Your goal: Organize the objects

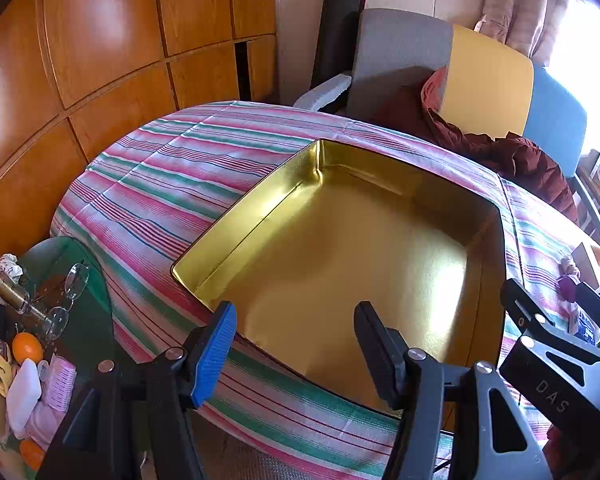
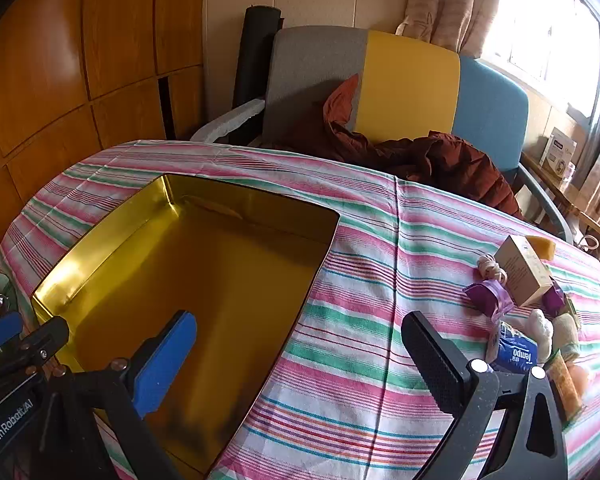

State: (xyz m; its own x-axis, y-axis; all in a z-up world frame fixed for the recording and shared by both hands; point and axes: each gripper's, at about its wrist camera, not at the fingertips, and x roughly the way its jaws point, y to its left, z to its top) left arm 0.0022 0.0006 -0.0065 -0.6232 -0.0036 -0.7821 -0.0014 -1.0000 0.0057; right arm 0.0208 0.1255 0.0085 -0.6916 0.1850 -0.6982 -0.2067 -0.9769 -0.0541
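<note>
- My left gripper [image 1: 296,334] has its 2 fingers apart, and nothing is between them. It hangs over the near edge of the gold tin [image 1: 340,248].
- My right gripper [image 2: 300,354] has its 2 fingers spread very wide, and they hold nothing too. The blue finger is over the tin, and the black finger is over the striped cloth [image 2: 380,280].
- The gold tin sits open on the cloth, and it is empty inside. I see only its shiny floor and walls.
- The little things to tidy lie in a heap on the cloth, well to the right of the tin. I see a small box [image 2: 522,270], a purple wrapped thing [image 2: 488,298], a blue tissue pack [image 2: 516,354], and some pale lumps I cannot name.
- I think the job is just at the start. Nothing is in the tin, and all of the heap is left to move.
- I guess my right gripper is best for the first pick, as the heap is near its black finger.
- A red jacket [image 2: 440,160] lies on the chair [image 2: 408,80] behind the table.
</note>
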